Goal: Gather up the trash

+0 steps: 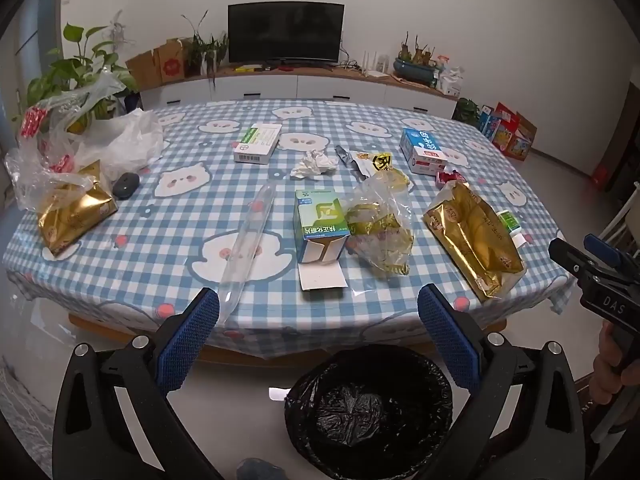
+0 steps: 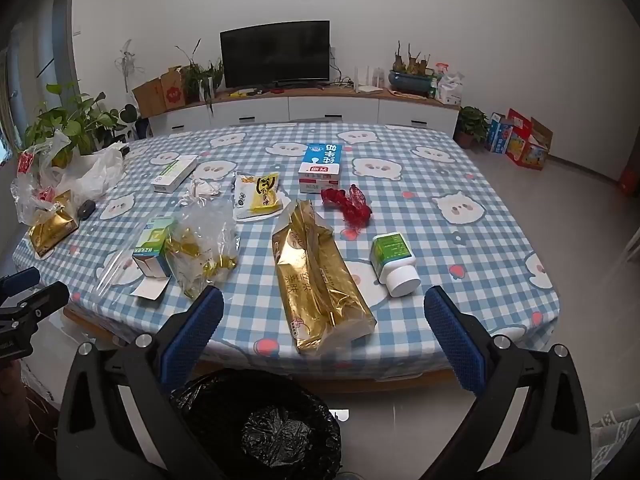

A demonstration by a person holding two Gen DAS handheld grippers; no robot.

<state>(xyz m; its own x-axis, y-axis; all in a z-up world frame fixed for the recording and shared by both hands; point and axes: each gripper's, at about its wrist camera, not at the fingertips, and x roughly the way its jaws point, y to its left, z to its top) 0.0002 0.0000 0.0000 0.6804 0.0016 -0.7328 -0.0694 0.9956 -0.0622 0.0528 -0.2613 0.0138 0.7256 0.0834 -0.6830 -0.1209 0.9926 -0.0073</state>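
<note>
Broad tabletop (image 2: 472, 184) under a blue-and-white checked cloth with cartoon faces, strewn with litter. Below its near edge, on the floor, a bin lined with a black bag (image 1: 368, 408), mouth upward, nothing visible inside but crumpled liner.

Largest of the trash: a long gold foil packet (image 2: 316, 276), lying flat, long axis running from the near edge away toward the far side, torn end pointing away. Left of it, a crumpled clear bag (image 2: 204, 248) holding gold wrappers. A second gold packet (image 1: 72, 212) at the far left corner, beneath loose plastic bags. A clear plastic sleeve (image 1: 248, 240), long axis angled from the near edge up toward the middle.

Then the boxes: a blue-and-white milk carton (image 2: 322, 166) lying flat toward the far side; a green medicine box (image 1: 320, 228) standing with its near flap open toward the edge; a flat white-and-green box (image 1: 258, 142) further back.

Smaller still: a white bottle (image 2: 394, 260) on its side, cap pointing toward the near edge; a yellow snack wrapper (image 2: 258, 196); red crinkled wrappers (image 2: 350, 204); a wad of tissue (image 1: 314, 164).

Left tool (image 1: 318, 322) and right tool (image 2: 324, 320): blue-padded jaws spread fully wide, gripping nothing, both hovering over the near edge, angled down.
</note>
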